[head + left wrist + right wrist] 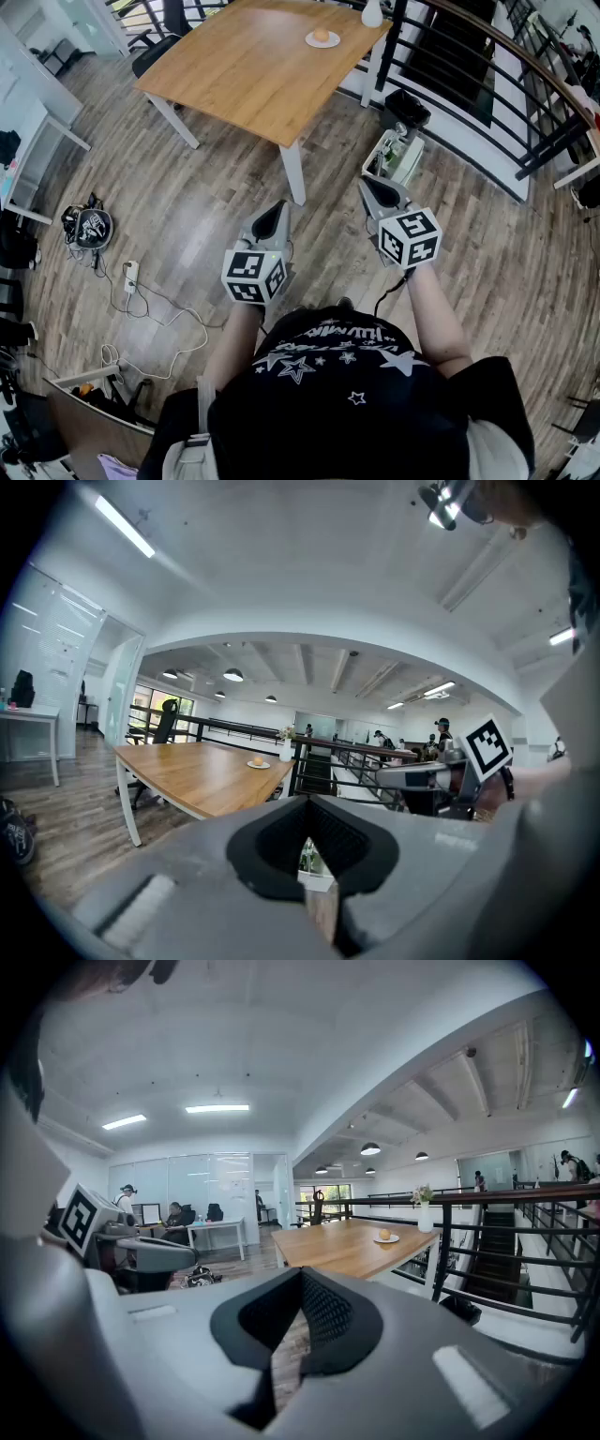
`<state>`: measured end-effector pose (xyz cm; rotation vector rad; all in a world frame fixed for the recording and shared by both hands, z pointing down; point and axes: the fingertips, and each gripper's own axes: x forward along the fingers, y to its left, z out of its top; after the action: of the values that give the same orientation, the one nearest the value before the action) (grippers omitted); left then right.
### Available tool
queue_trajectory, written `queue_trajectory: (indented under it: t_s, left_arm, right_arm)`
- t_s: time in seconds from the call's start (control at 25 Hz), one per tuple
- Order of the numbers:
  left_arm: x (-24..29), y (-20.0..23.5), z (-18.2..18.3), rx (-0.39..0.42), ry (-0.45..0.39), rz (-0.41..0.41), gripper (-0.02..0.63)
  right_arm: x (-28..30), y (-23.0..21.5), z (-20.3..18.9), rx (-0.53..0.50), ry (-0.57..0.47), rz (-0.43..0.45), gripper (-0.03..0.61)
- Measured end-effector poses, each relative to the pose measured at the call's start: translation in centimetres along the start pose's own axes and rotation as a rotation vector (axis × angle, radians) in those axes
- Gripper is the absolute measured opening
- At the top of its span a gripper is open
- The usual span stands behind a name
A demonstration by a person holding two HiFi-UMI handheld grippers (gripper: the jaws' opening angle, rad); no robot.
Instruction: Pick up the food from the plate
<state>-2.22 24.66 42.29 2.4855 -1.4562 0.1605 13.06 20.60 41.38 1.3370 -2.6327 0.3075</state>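
The food [322, 36], a small round orange piece, sits on a white plate [311, 42] near the far corner of the wooden table [244, 70], close to a white vase [372, 13]. Both grippers are well apart from the table, held low over the wooden floor [202, 211]. The left gripper [279, 208] has its jaws together with nothing between them. The right gripper [367, 184] is closed and empty too.
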Motion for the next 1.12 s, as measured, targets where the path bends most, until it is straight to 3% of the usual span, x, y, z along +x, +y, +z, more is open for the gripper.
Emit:
queue_trajectory:
  t_s: [0.56, 0.88, 1.12]
  left_arm:
    - [-2.4, 0.4, -3.3, -0.053, 0.045, -0.017, 0.002]
    - [-4.9, 2.2, -5.5, -0.076, 0.093, -0.018, 0.002]
    - [-6.6, 3.9, -5.9, -0.051, 0.089, -0.045, 0.002]
  right_arm:
    - [-0.3, 2.0, -2.5, 0.019, 0.052, -0.013, 0.0]
    - [0.3, 3.4, -3.1, 0.075, 0.018, -0.062, 0.002]
    - [0.8, 5.4, -3.8, 0.075, 0.024, -0.077, 0.002]
